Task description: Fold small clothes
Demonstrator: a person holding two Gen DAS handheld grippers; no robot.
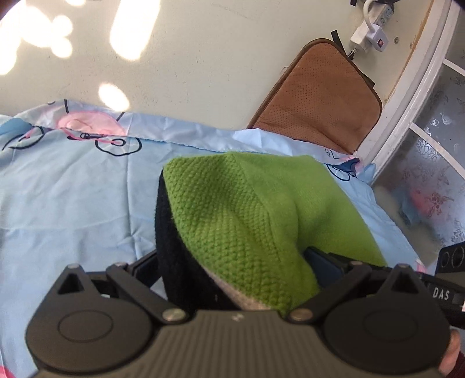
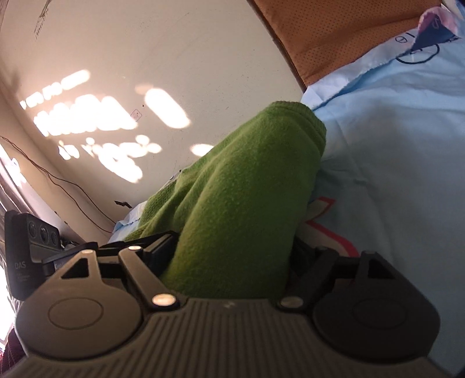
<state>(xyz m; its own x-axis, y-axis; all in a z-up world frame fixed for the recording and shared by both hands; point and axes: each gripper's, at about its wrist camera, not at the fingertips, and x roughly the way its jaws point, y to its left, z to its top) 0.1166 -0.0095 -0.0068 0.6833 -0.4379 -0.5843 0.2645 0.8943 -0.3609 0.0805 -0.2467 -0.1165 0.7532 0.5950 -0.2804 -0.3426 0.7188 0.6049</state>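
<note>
Closest to my left wrist camera, the left gripper (image 1: 235, 261) is clenched on a green fleece garment (image 1: 247, 209) with a black lining — the cloth bunches up between its fingers, raised over the light blue cartoon-print sheet (image 1: 75, 186). My right gripper (image 2: 232, 256) grasps another fold of the same green fleece, draping over the sheet's near side. Farther off, a brown perforated cushion (image 1: 322, 93) lies on the floor, with a white power strip (image 1: 375, 26) beyond it.
</note>
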